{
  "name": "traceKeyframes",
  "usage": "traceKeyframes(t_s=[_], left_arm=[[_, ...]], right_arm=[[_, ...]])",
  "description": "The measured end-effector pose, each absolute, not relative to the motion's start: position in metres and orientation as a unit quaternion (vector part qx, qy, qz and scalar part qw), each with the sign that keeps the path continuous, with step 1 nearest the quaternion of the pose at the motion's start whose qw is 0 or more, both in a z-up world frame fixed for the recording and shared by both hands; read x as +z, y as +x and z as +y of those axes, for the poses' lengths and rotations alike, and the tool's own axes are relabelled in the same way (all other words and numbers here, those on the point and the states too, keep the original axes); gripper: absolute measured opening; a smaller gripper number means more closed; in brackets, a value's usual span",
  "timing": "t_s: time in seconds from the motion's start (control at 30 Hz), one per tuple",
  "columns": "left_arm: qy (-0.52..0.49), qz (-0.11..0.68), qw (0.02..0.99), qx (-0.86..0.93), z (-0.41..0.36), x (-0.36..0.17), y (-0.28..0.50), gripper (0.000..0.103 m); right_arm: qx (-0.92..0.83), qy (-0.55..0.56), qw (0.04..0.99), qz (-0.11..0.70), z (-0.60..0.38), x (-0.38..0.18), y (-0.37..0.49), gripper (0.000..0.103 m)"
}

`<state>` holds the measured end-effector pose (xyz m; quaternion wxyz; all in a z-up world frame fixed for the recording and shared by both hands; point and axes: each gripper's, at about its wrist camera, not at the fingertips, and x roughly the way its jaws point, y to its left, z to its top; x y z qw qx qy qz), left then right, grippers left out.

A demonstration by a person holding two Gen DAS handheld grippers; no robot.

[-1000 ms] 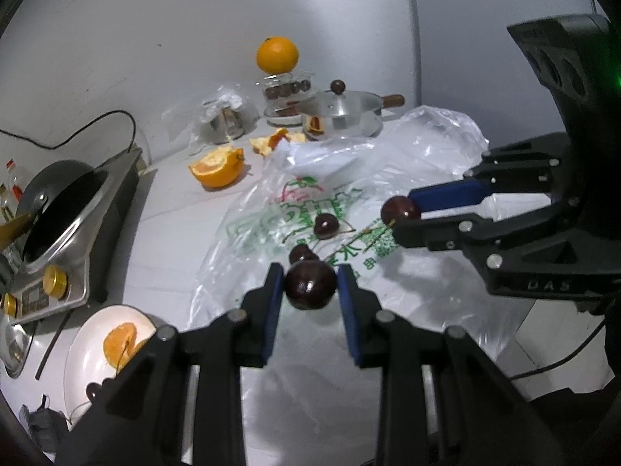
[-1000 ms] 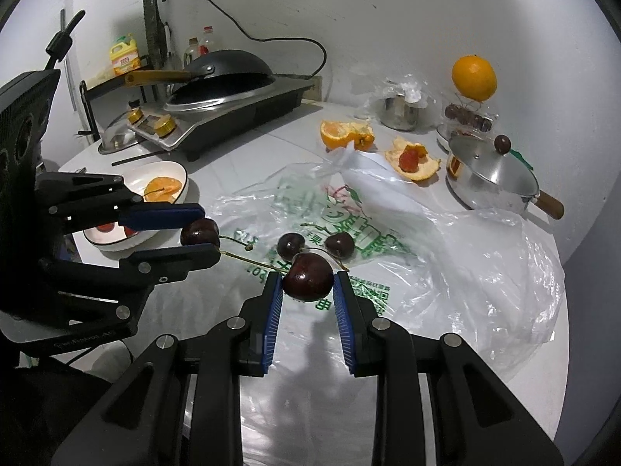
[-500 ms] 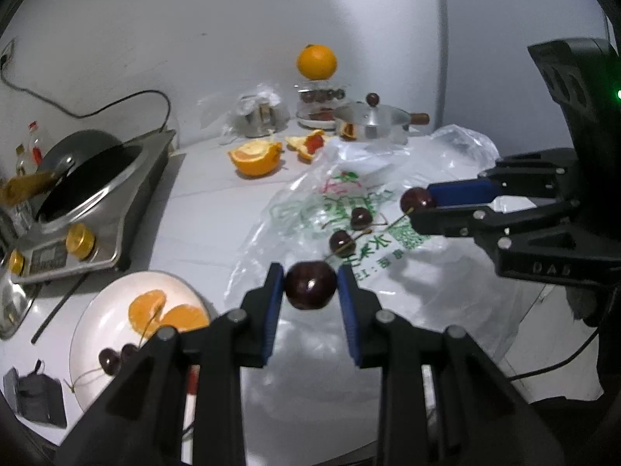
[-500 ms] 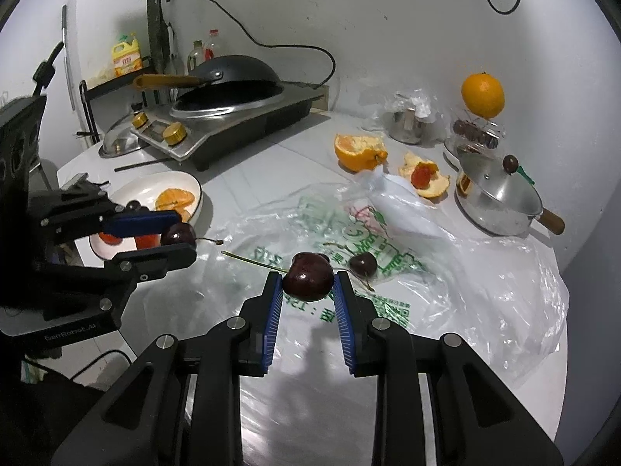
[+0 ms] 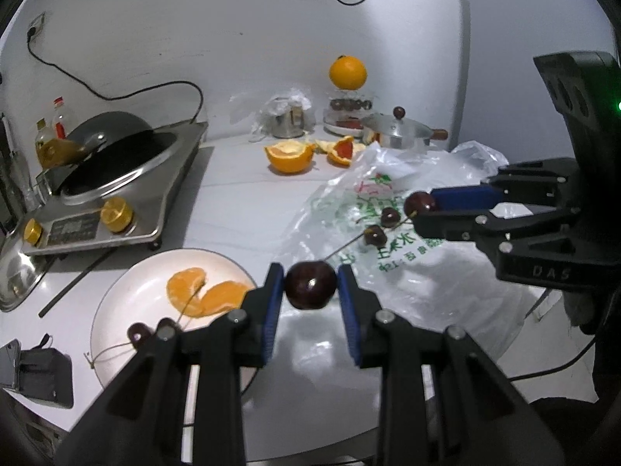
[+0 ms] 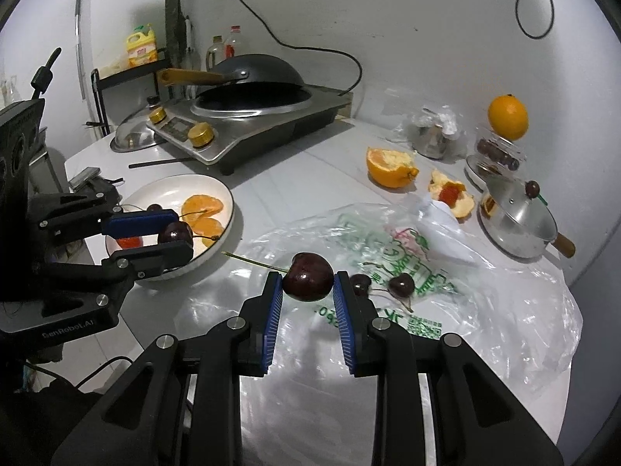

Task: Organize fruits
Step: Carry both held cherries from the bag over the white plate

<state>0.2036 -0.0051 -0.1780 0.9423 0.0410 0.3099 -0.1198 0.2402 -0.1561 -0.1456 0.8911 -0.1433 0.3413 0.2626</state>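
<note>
Left tool [image 5: 310, 286] clamps a cherry [image 5: 310, 285]; right tool [image 6: 307, 282] clamps another cherry [image 6: 307, 276]. White plate [image 5: 116, 295] ahead-left of my left tool: lower gently, release over bare rim.

wall [image 6: 427, 19]: white, cord loop hanging | counter [image 6: 310, 178]: pale grey | light: dim

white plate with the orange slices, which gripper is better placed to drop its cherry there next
Left. The left gripper already holds its cherry over the white plate; the right gripper and its cherry are above the plastic bag.
</note>
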Motion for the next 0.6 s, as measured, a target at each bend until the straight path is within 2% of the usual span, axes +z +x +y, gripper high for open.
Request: traceKeyframes(t_s=[0.6], left_arm=[[0.008,0.310,0.947,-0.081,0.055,-0.188,0.188,0.029]], right_arm=[[0.289,-0.177,0.874,0.348,-0.099,-0.150,0.236,0.029]])
